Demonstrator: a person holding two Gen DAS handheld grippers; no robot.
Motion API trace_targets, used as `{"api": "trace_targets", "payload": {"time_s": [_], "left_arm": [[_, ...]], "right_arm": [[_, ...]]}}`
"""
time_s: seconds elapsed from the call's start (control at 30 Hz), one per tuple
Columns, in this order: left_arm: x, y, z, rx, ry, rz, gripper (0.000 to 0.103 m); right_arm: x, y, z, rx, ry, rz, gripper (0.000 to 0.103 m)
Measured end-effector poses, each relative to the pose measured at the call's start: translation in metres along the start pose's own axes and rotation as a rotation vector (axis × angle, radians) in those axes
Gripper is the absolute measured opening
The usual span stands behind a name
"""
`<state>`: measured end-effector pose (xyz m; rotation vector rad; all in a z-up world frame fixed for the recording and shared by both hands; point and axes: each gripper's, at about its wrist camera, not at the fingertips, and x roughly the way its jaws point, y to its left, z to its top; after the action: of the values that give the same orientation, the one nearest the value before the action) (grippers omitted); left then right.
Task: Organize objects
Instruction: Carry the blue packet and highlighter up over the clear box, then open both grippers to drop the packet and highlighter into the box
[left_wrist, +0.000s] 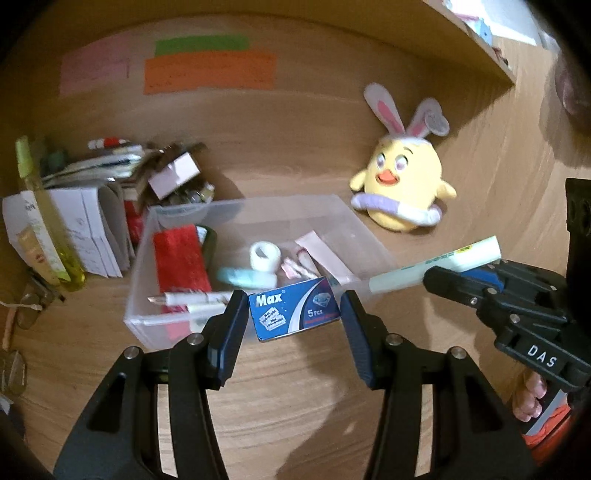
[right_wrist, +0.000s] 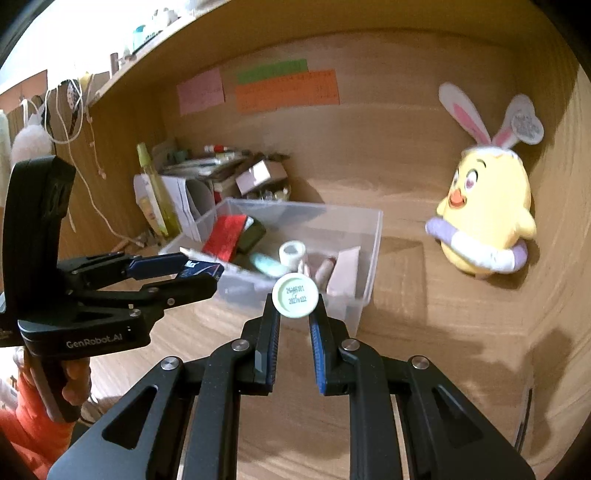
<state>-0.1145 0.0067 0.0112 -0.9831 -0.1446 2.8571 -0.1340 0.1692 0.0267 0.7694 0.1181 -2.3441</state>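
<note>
My left gripper (left_wrist: 293, 314) is shut on a small blue "Max" box (left_wrist: 293, 312) and holds it just in front of a clear plastic bin (left_wrist: 369, 236) on the wooden desk. My right gripper (right_wrist: 294, 308) is shut on a pale green and white tube (right_wrist: 294, 295), seen end-on; the tube also shows in the left wrist view (left_wrist: 436, 264), pointing at the bin's right front corner. The bin (right_wrist: 365, 258) holds a red pouch (left_wrist: 179, 258), a white tape roll (left_wrist: 264, 253), a light blue item and several small packets. The left gripper (right_wrist: 199, 275) also shows in the right wrist view.
A yellow chick plush with bunny ears (left_wrist: 402, 184) sits right of the bin. A pile of papers, boxes and a yellow-green bottle (left_wrist: 48, 218) stands at the left. Coloured paper notes (left_wrist: 208, 72) hang on the back wall. A shelf (left_wrist: 476, 40) runs above.
</note>
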Motion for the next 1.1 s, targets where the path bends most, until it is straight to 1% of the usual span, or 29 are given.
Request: {"api": "trace_targets", "payload": {"time_s": [0.23,0.33,0.5,0.7,0.83,0.93,1.1], "left_arm": [[-0.004,0.017,0.017,-0.019,-0.041,0.032,0.051],[0.001,0.022,0.023,-0.020,-0.041,0.046,0.051],[0.016,0.026,0.031,-0.010,-0.024,0.068,0.051],[0.040,0.033,0.035,-0.009,0.018,0.083,0.051],[0.058,0.037,0.035,-0.013,0.058,0.069,0.051],[0.069,0.039,0.034,-0.016,0.082,0.072,0.051],[0.083,0.040,0.031,-0.015,0.103,0.068,0.051]], "right_arm": [[0.002,0.001,0.029,-0.015,-0.061,-0.001,0.014],[0.011,0.000,0.038,-0.016,-0.064,-0.006,0.014],[0.035,-0.002,0.051,-0.030,-0.043,-0.026,0.014],[0.070,-0.011,0.059,-0.029,0.010,-0.059,0.014],[0.091,-0.018,0.058,-0.008,0.046,-0.061,0.014],[0.104,-0.023,0.054,0.014,0.067,-0.065,0.014],[0.119,-0.026,0.051,0.012,0.091,-0.100,0.014]]}}
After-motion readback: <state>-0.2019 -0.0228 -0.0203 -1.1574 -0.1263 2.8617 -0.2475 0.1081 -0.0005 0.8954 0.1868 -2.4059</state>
